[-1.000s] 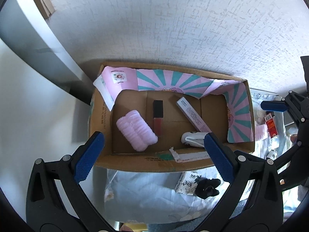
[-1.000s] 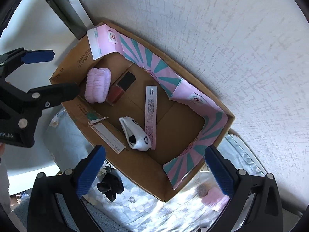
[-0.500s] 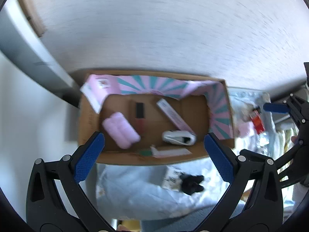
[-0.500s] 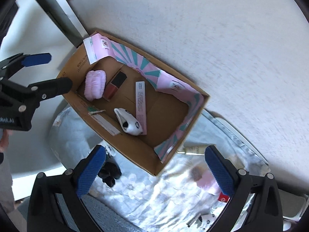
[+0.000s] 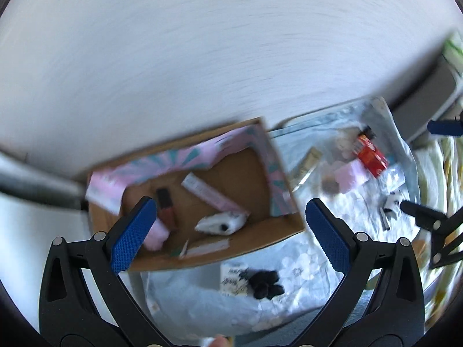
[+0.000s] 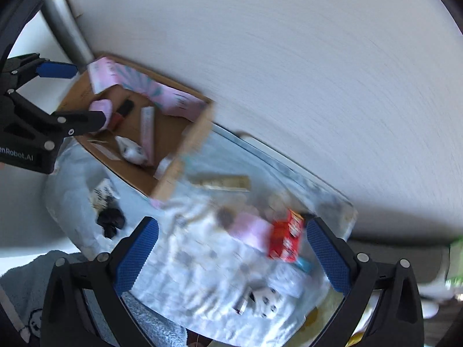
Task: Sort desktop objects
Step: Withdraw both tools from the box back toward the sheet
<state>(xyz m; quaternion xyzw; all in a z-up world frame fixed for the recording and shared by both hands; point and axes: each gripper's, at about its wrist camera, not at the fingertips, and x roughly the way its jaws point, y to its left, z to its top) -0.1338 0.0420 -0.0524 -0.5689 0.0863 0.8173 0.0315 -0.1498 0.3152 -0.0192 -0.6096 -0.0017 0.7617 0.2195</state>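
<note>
A cardboard box [image 5: 277,232] with a pink and teal liner holds a pink fluffy roll [image 5: 157,238], a lipstick [image 5: 167,208], a long pink carton [image 5: 208,193] and a white panda-print item [image 5: 221,222]. My left gripper [image 5: 228,232] hangs open and empty above the box's front. My right gripper [image 6: 228,253] is open and empty over the pale floral cloth [image 6: 202,283]. Under it lie a red box [image 6: 285,238], a pink block [image 6: 250,228], a gold tube [image 6: 222,182] and a panda-print piece [image 6: 264,299]. A black hair tie [image 6: 111,221] lies near the box.
A white textured wall [image 5: 202,57] rises right behind the box and cloth. A grey ledge [image 5: 425,95] sits at the right. A person's grey sleeve [image 6: 34,286] shows at the lower left of the right wrist view. Both views are motion-blurred.
Both grippers have pulled back and swung right, away from the box. The loose items on the cloth have come into view under the right gripper. Both stayed open.
</note>
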